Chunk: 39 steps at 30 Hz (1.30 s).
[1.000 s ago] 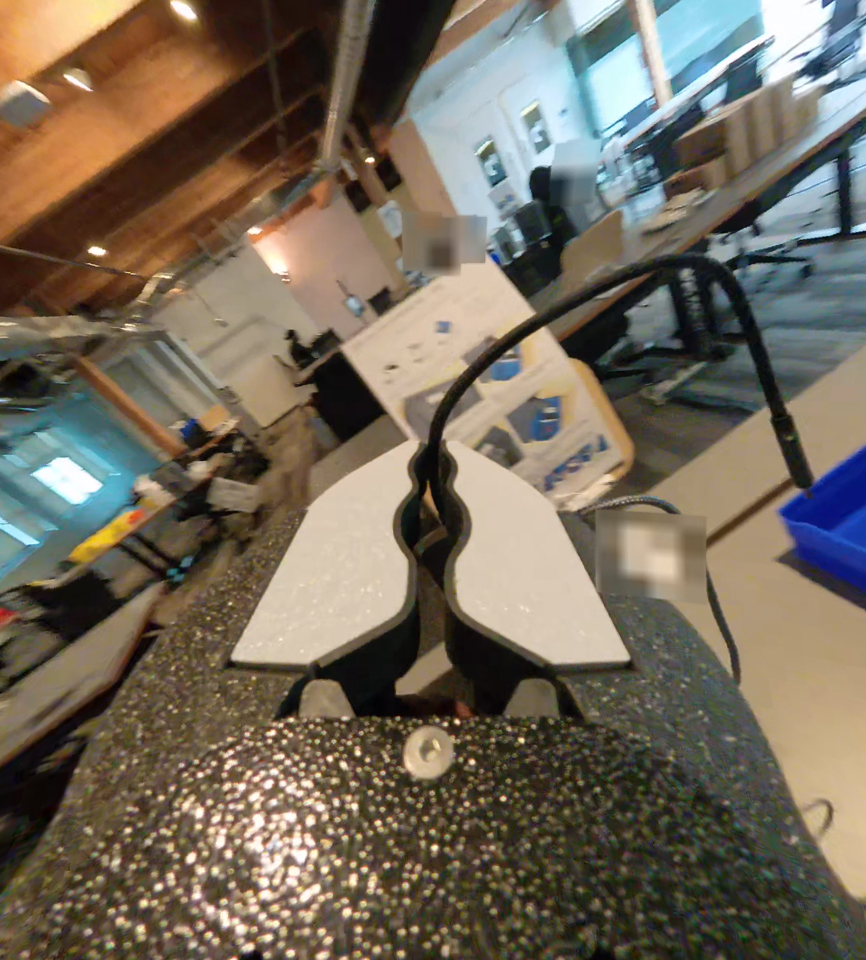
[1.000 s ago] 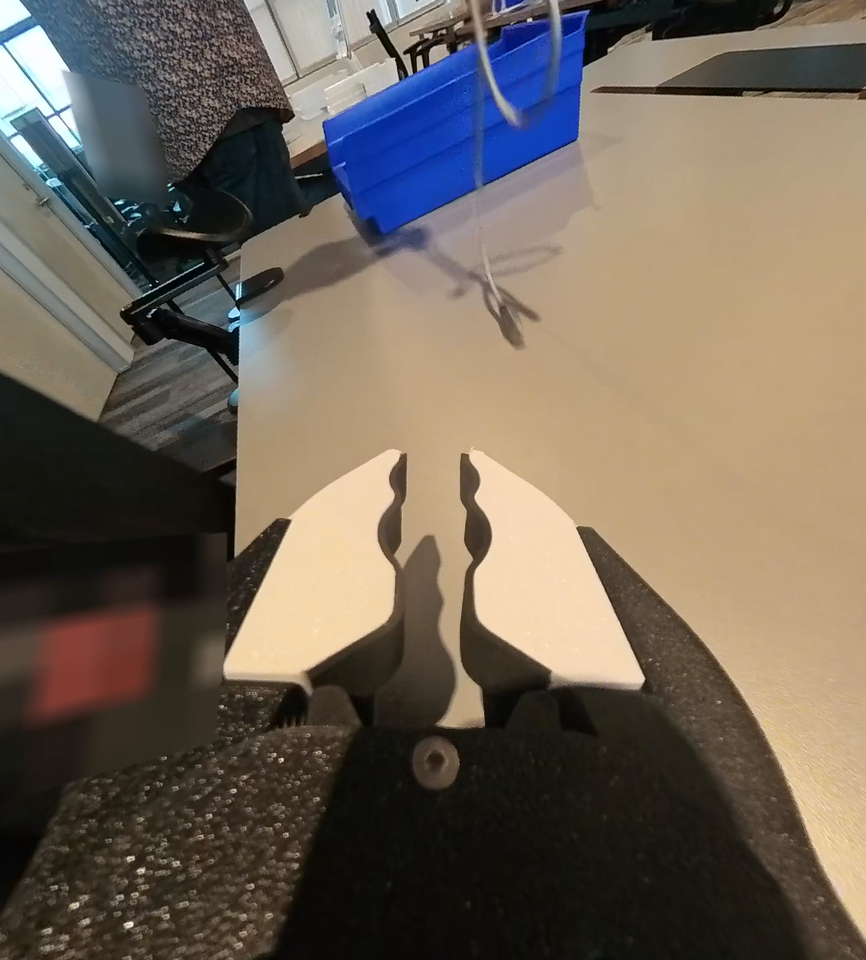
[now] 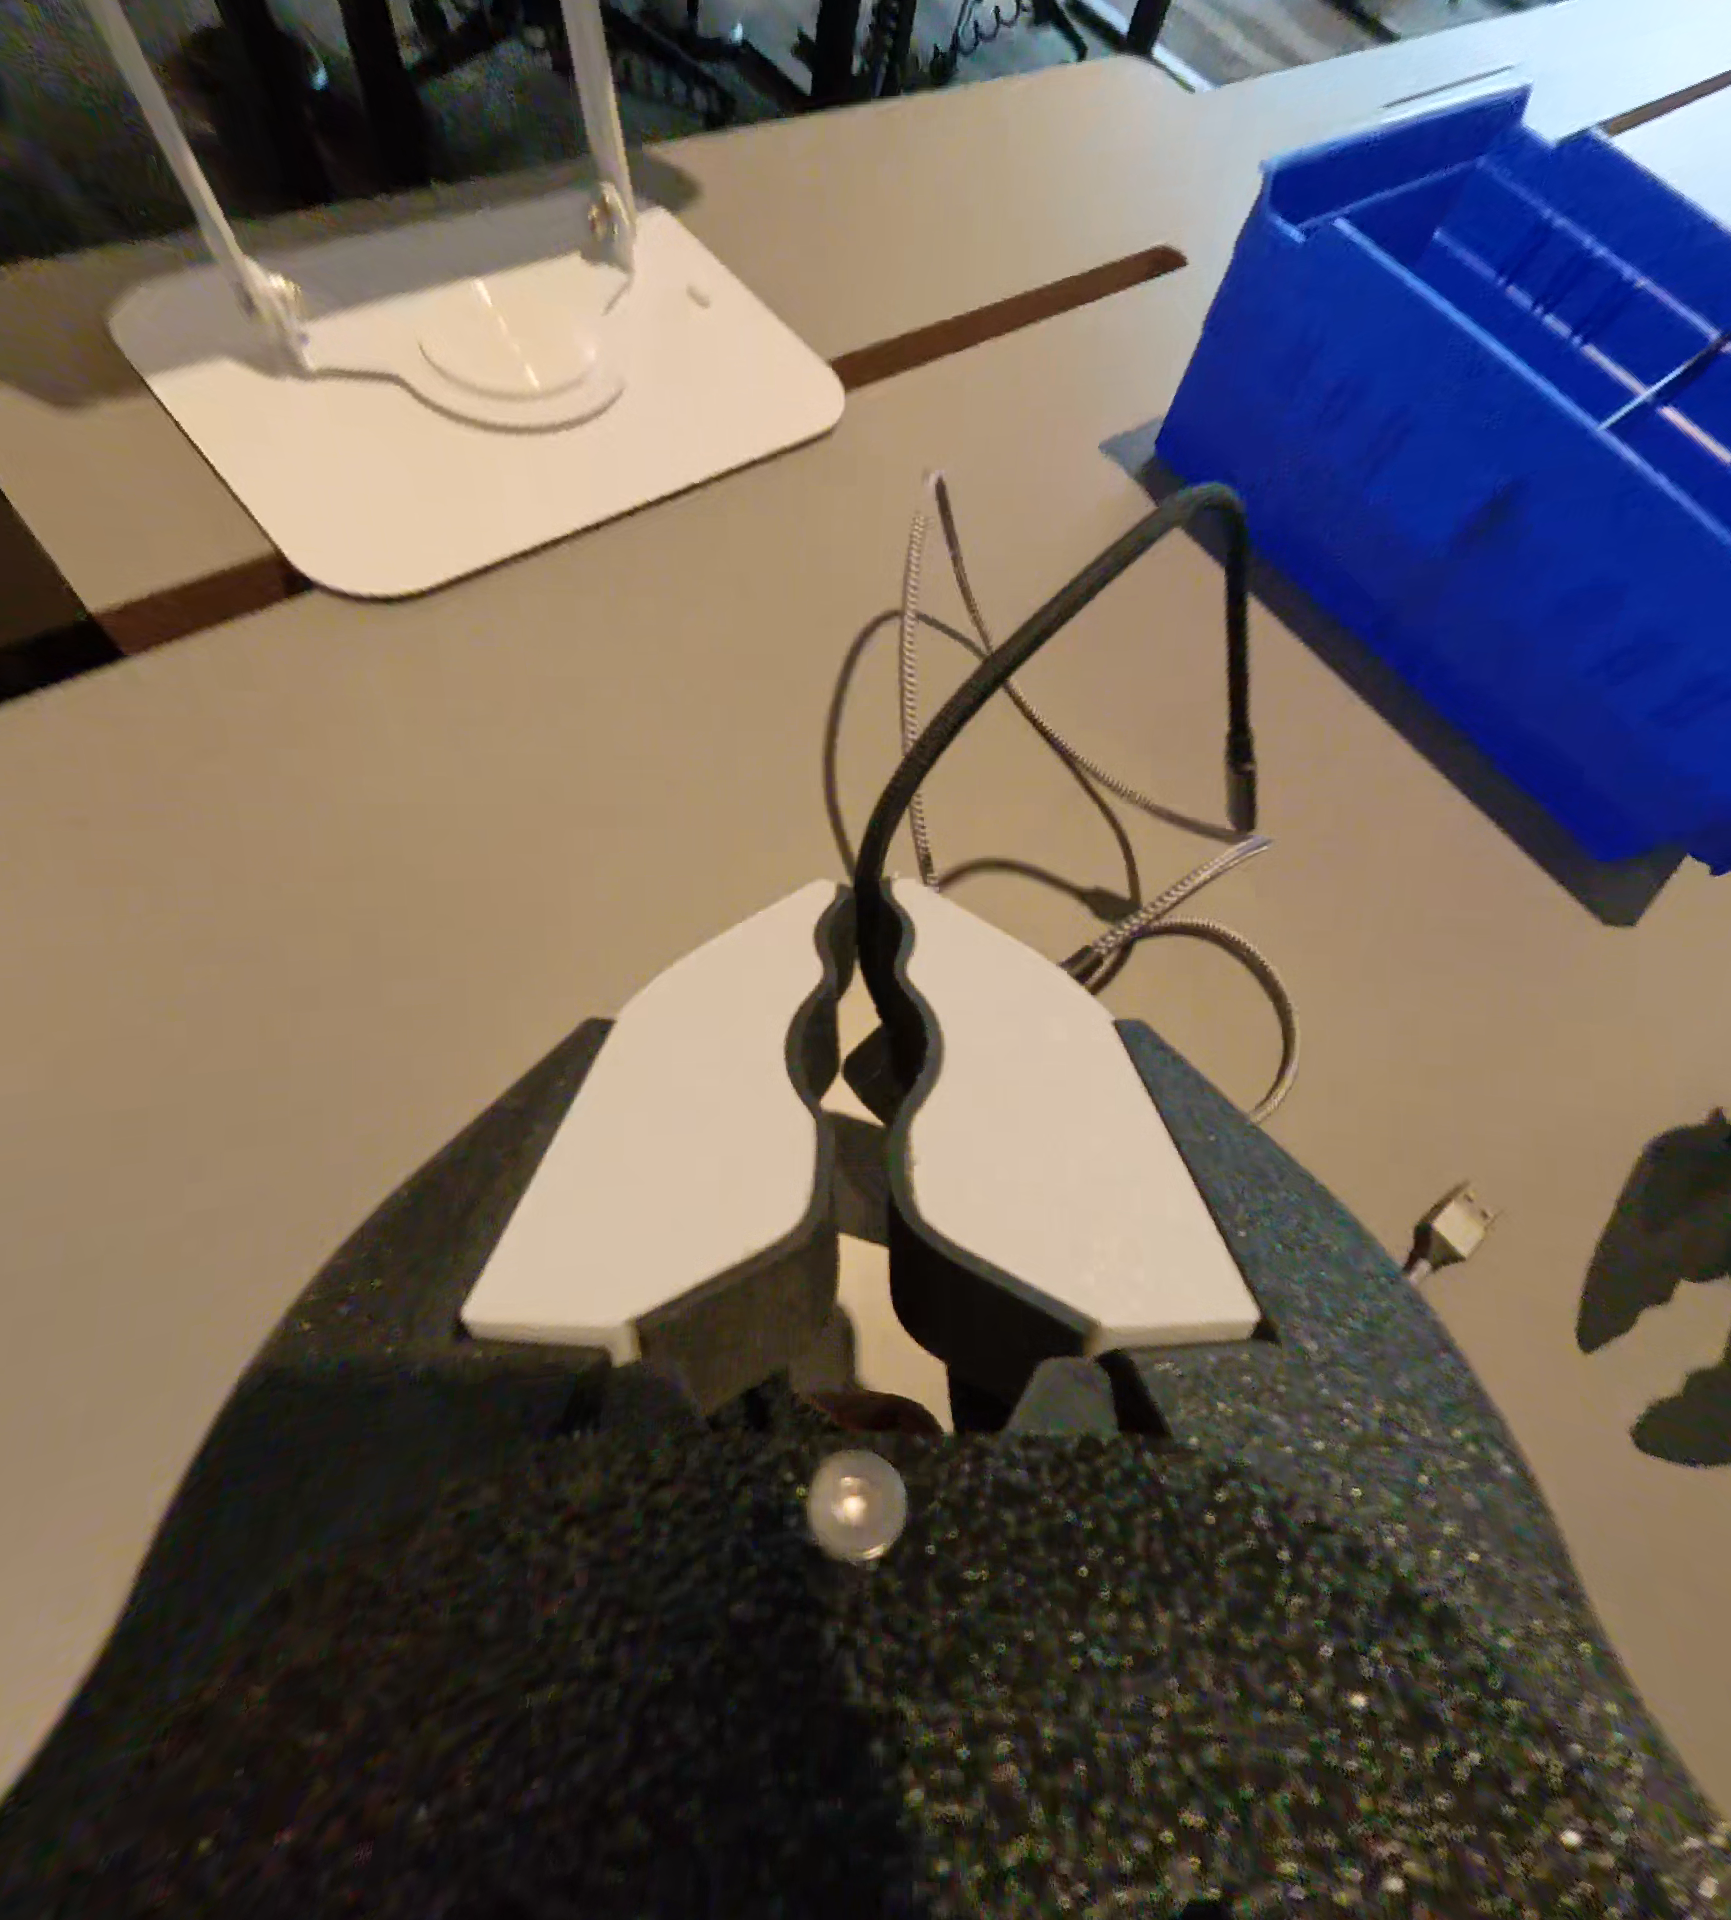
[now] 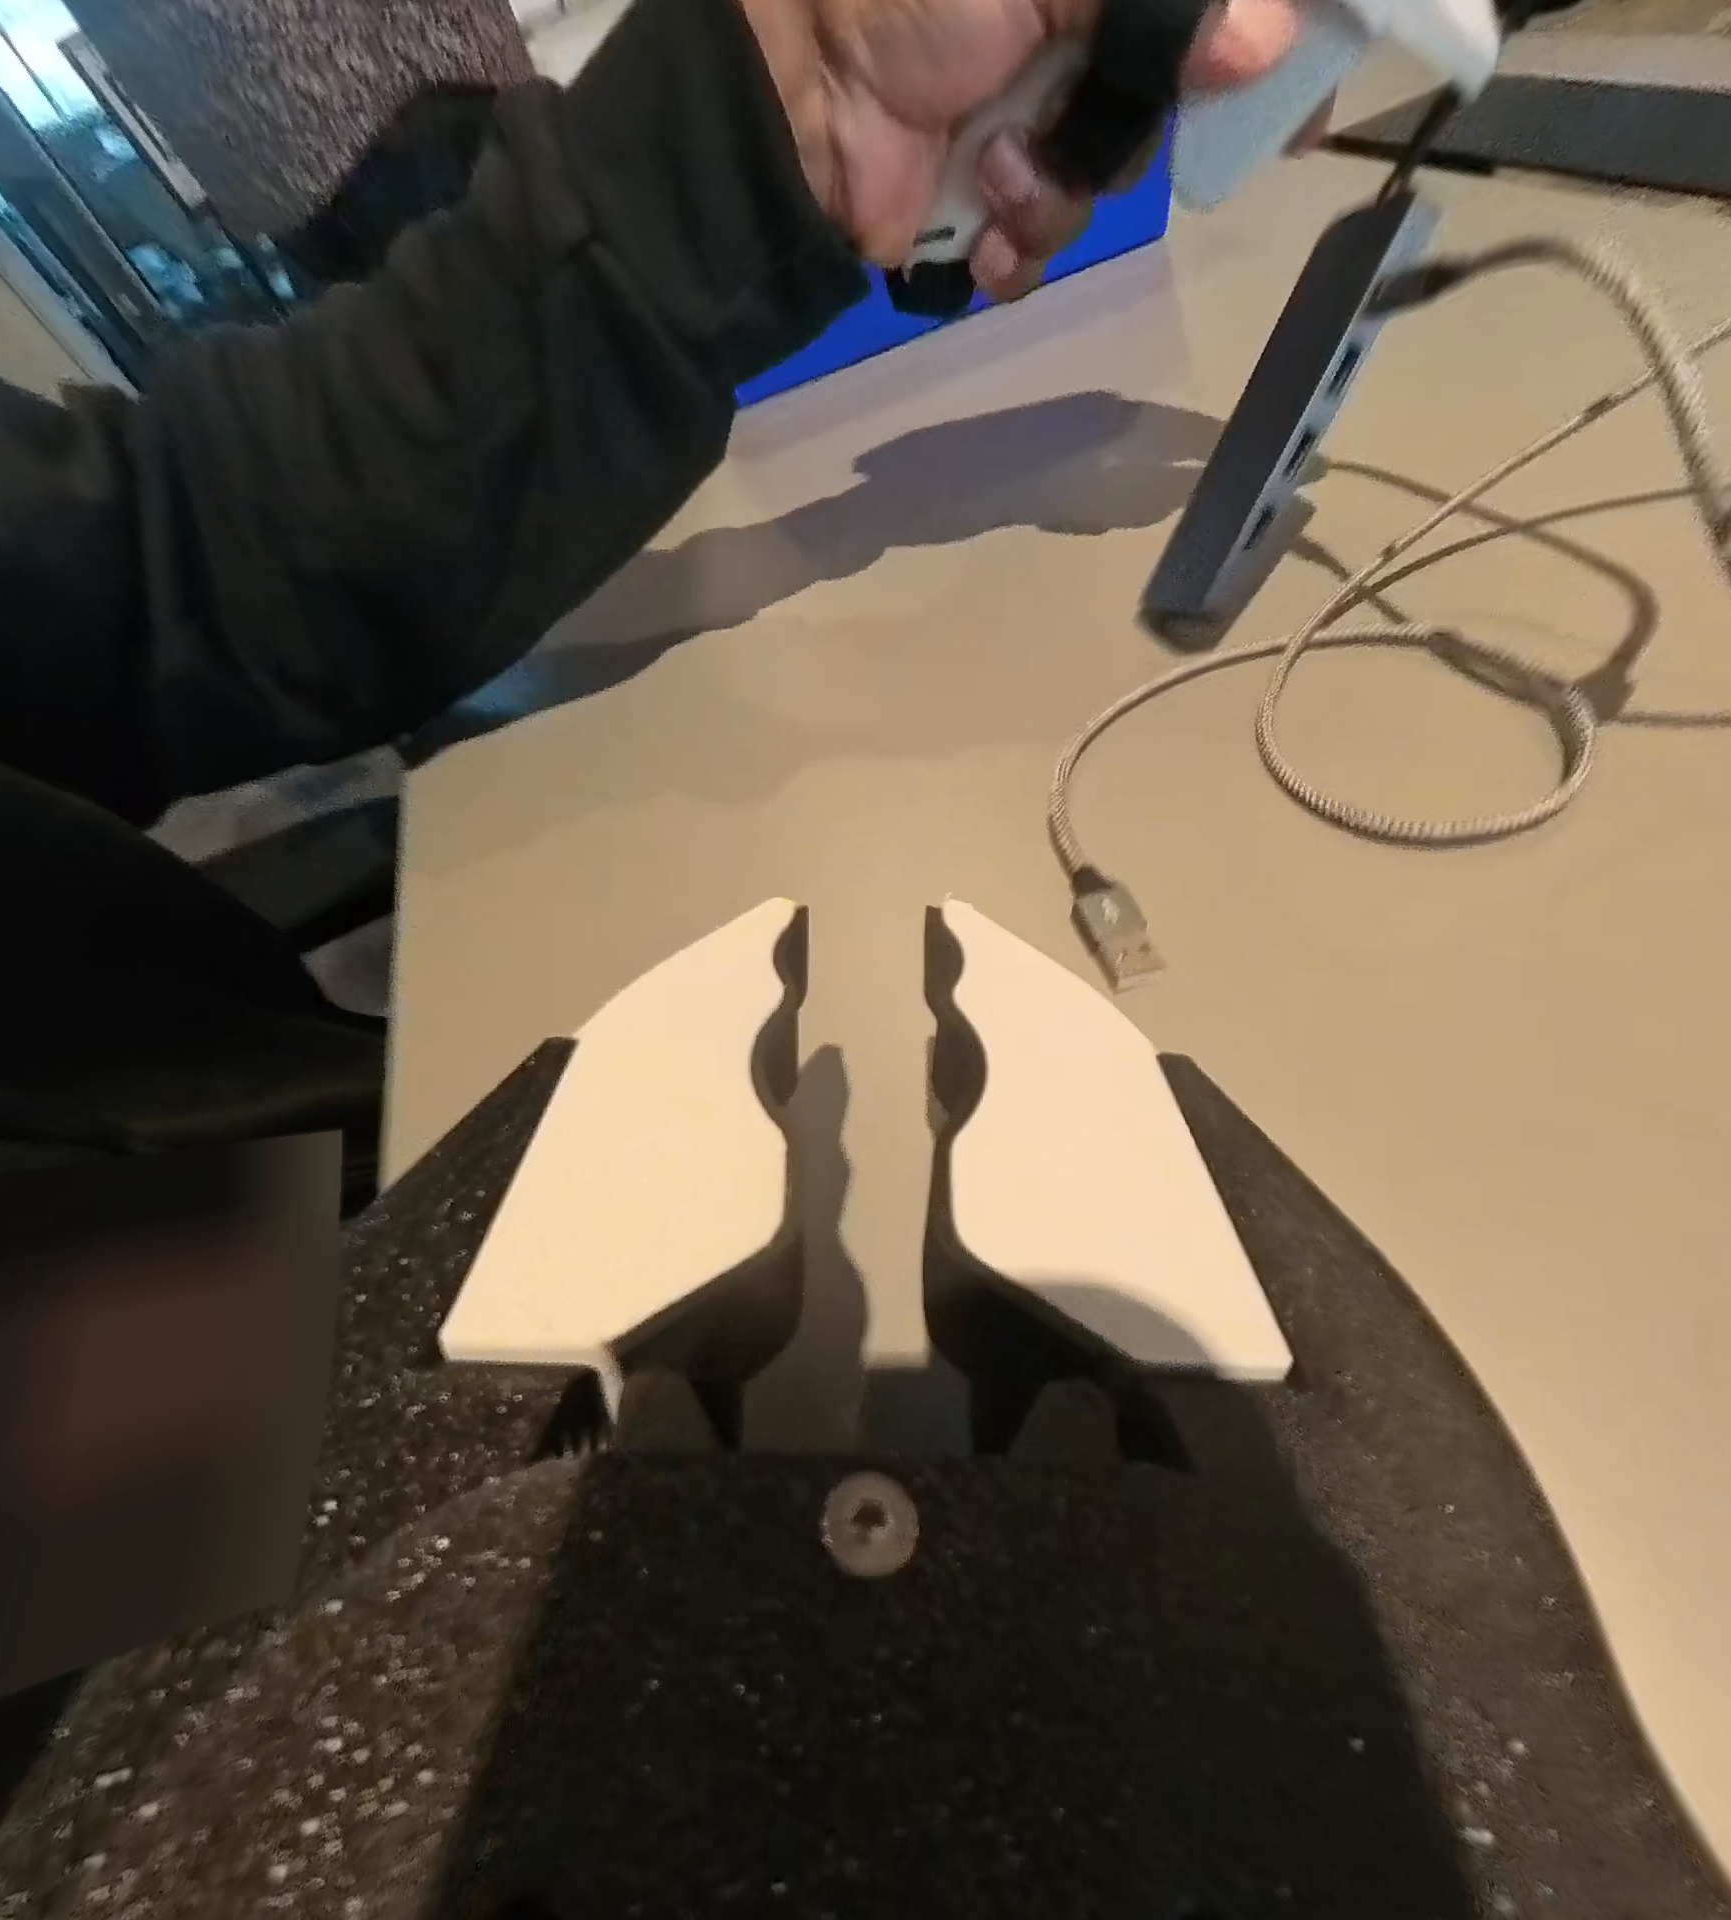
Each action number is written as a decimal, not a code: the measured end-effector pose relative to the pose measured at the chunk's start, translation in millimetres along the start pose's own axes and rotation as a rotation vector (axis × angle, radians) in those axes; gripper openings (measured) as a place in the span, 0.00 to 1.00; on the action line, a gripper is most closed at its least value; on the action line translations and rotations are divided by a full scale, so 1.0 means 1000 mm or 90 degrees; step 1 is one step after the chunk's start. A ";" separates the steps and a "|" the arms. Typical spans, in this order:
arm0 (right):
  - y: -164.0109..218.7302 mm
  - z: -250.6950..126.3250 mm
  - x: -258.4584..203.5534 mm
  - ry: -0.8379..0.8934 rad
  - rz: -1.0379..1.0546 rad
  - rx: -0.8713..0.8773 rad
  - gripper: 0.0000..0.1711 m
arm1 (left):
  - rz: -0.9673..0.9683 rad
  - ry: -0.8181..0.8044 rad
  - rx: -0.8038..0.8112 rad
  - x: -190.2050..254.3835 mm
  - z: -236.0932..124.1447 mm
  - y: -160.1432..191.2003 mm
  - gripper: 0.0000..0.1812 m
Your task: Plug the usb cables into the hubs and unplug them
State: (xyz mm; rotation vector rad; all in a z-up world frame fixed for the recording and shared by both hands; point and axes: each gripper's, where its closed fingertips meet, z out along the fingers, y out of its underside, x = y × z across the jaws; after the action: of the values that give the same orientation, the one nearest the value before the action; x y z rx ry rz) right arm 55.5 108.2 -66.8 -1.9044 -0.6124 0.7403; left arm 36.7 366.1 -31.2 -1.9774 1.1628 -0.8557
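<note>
Above the beige tabletop, my left gripper is clenched on the thick black hub cord, the dark slim hub dangling near the blue plastic bin. My right gripper is released, just beside the grey braided cable's plug. I judge grasping it comes next.
</note>
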 end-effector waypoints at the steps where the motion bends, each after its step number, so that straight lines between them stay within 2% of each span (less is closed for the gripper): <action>1: -0.002 0.004 0.002 0.005 -0.013 -0.008 0.13 | -0.007 0.002 -0.004 -0.003 0.002 0.004 0.02; 10: -0.054 0.044 0.033 0.089 -0.213 -0.055 0.13 | -0.054 0.038 -0.035 -0.018 0.010 0.041 0.02; 16: -0.078 0.088 0.069 0.151 -0.336 -0.082 0.14 | -0.020 0.060 -0.102 -0.010 0.013 0.067 0.02; 23: -0.055 0.119 0.103 0.172 -0.299 -0.115 0.14 | 0.035 0.131 -0.128 0.014 0.015 0.075 0.02; 26: -0.042 0.118 0.112 0.184 -0.303 -0.142 0.13 | 0.049 0.158 -0.137 0.022 0.016 0.080 0.02; 39: -0.022 0.112 0.107 0.116 -0.225 -0.202 0.10 | 0.050 0.209 -0.122 0.025 0.025 0.086 0.02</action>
State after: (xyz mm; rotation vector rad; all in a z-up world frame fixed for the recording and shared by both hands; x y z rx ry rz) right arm 46.4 258.4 -110.4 -2.0434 -0.9628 0.2497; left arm 26.9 317.4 -110.1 -1.9746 1.5490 -1.0914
